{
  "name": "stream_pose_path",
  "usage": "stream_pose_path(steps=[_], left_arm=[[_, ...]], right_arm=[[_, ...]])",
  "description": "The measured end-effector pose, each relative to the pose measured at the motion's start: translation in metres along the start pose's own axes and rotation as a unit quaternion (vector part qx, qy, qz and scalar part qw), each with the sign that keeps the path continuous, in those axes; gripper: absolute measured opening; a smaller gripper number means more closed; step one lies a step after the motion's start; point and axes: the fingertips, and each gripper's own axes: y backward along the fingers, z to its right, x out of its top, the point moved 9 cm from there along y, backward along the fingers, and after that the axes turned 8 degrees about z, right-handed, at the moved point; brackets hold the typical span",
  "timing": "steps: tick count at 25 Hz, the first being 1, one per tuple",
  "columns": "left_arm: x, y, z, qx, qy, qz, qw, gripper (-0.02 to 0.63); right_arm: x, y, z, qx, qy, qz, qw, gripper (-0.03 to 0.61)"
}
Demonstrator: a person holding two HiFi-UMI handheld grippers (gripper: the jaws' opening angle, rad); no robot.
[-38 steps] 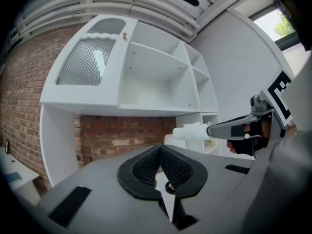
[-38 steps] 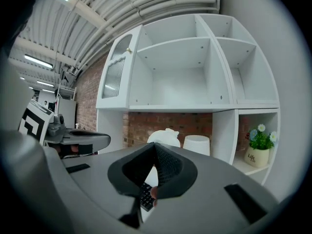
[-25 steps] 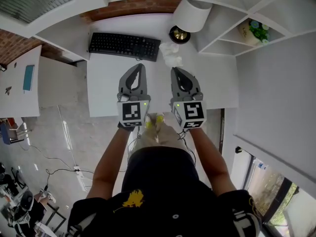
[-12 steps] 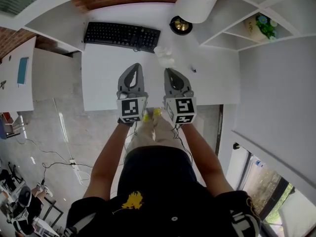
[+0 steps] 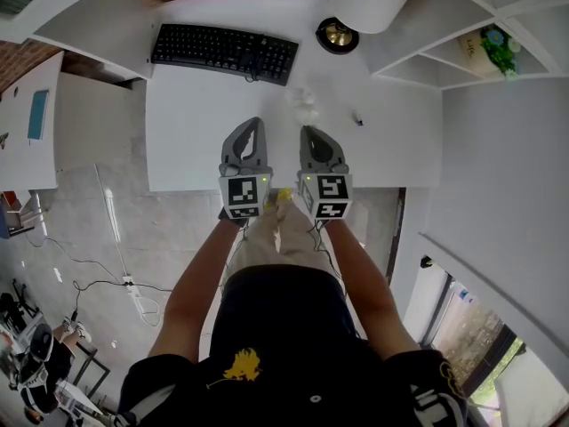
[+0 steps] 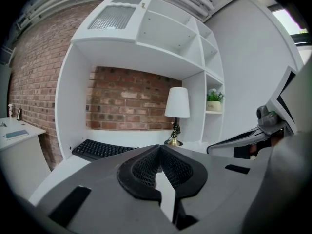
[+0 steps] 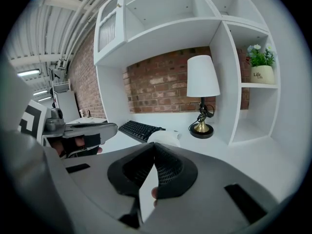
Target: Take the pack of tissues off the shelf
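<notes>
Since earlier, left gripper (image 5: 252, 123) and right gripper (image 5: 308, 132) are dropping, jaws closed, empty. The pack of tissues (image 5: 305, 105) is lying on the surface (image 5: 196, 140) ahead of the right jaws; probably soft, light, so pinch its middle.

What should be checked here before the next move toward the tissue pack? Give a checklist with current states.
1. Left gripper empty, jaws together: ok.
2. Right gripper empty, jaws together: ok.
3. Tissue pack in view on the white desk, ahead of the right gripper: ok.
4. Nothing on the desk between grippers and pack: ok.
5. Jaws open for a grasp: not ok.
6. Pack apart from the keyboard: cannot tell.
</notes>
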Motion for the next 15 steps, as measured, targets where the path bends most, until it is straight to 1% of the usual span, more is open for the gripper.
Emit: stream_pose_path(steps=[8,10,13,15], left_arm=[[-0.02,-0.006,-0.003,0.004,-0.004,-0.014,0.9999,0.018],[-0.026,-0.008,-0.003,0.008,-0.005,-0.022,0.9997,0.018],[-0.034,-0.011,-0.002,0.005,-0.013,-0.033,0.9994,0.018],[-0.038,-0.011,-0.002,0.005,-0.011,-0.038,0.9992,0.018]], right_arm=[[-0.023,-0.011,0.004,-0.004,-0.009,-0.019,1.0,0.005],[-0.03,-0.013,0.006,-0.005,-0.012,-0.024,1.0,0.005],[-0.039,-0.016,0.006,-0.006,-0.009,-0.033,0.999,0.005],[-0.044,-0.017,0.007,-0.007,-0.011,-0.038,0.999,0.005]])
